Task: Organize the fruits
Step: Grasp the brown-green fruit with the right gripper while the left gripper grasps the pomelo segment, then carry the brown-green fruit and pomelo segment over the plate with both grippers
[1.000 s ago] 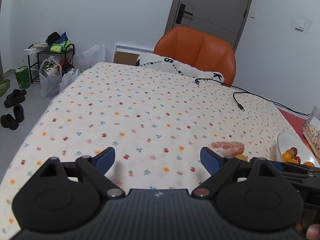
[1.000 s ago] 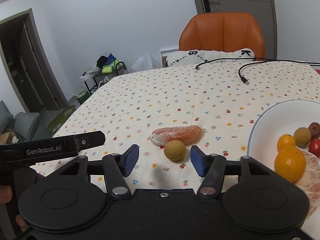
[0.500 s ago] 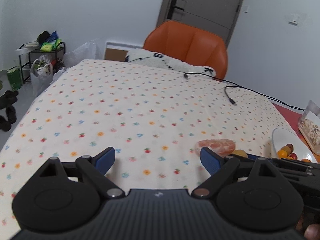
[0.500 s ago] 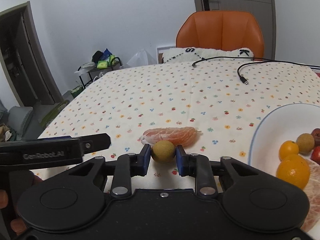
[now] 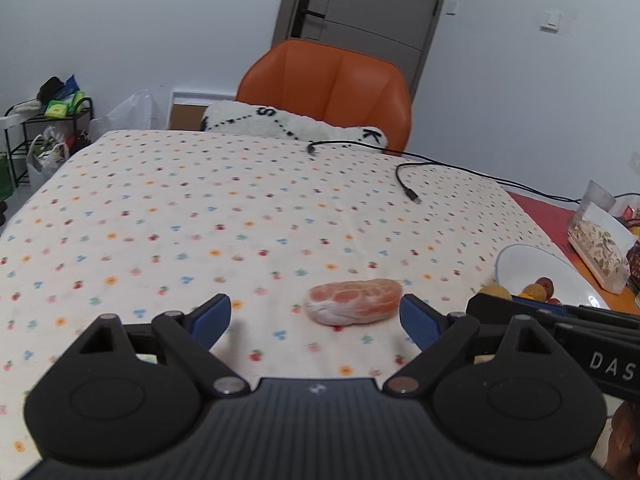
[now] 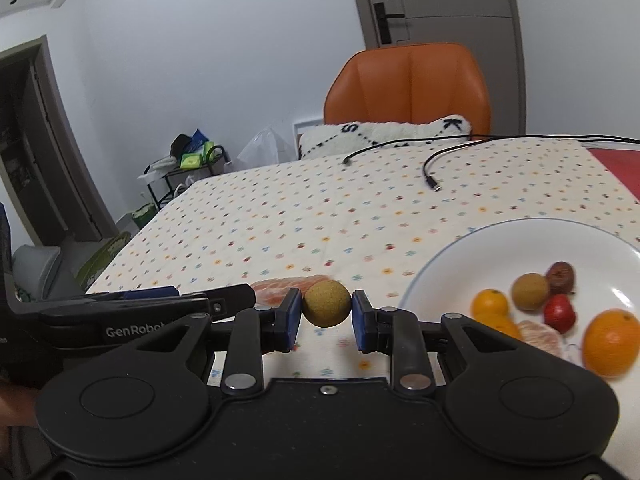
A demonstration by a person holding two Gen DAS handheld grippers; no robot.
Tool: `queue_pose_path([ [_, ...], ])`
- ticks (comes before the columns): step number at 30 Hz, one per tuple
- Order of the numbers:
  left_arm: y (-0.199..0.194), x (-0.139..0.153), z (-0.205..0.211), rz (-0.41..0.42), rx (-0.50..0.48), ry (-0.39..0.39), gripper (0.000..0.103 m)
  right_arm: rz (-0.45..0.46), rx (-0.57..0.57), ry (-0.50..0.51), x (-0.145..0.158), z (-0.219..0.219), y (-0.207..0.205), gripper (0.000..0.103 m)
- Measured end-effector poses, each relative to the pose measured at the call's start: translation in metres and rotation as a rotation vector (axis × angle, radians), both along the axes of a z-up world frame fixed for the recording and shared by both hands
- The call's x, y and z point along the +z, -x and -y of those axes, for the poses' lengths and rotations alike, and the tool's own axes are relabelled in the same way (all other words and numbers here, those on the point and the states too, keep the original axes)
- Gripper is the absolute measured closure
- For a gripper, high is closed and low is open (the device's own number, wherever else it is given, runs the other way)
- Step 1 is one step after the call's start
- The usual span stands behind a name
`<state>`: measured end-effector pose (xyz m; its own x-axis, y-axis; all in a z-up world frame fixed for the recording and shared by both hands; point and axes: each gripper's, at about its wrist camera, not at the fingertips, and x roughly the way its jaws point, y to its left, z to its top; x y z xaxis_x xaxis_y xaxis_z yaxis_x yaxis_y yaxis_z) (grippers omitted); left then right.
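My right gripper (image 6: 326, 312) is shut on a small round tan fruit (image 6: 326, 303) and holds it above the cloth, left of the white plate (image 6: 520, 236). The plate holds oranges (image 6: 611, 342), a tan fruit, red fruits and a peeled segment. A peeled pink citrus segment (image 5: 354, 300) lies on the dotted cloth, between the open fingers of my left gripper (image 5: 316, 320), nearer the right finger. In the right wrist view the segment (image 6: 288, 286) is partly hidden behind the held fruit. The tan fruit (image 5: 495, 292) also shows in the left wrist view.
An orange chair (image 5: 332, 88) with a white cushion (image 5: 292, 124) stands at the table's far end. Black cables (image 5: 408, 184) lie on the cloth. A snack bag (image 5: 598, 244) sits past the plate (image 5: 532, 260) at right. A shelf rack (image 6: 184, 168) stands at the left.
My right gripper closed on the tan fruit, lifted it and shifted toward the plate. My left gripper moved right, bringing the citrus segment between its open fingers.
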<state>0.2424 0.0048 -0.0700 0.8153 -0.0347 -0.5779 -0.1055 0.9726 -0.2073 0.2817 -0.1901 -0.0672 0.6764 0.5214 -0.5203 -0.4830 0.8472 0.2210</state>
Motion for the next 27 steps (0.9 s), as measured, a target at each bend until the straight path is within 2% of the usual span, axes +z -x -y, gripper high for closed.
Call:
queue_pose_path([
  [15,-0.026,-0.011,0.032,-0.003,-0.02,-0.048,0.017,0.017,-0.035,-0.07,0.004,0.038,-0.003,0.078],
  [19,-0.035,-0.016,0.039,-0.02,-0.015,-0.106,0.022,0.012,-0.048,-0.084,0.001,0.047,-0.007,0.078],
  [23,-0.04,-0.017,0.042,-0.026,-0.005,-0.141,0.035,0.004,-0.061,-0.098,-0.004,0.054,-0.01,0.078],
  [27,-0.039,-0.016,0.042,-0.03,-0.008,-0.144,0.039,-0.002,-0.071,-0.112,-0.006,0.058,-0.01,0.078],
])
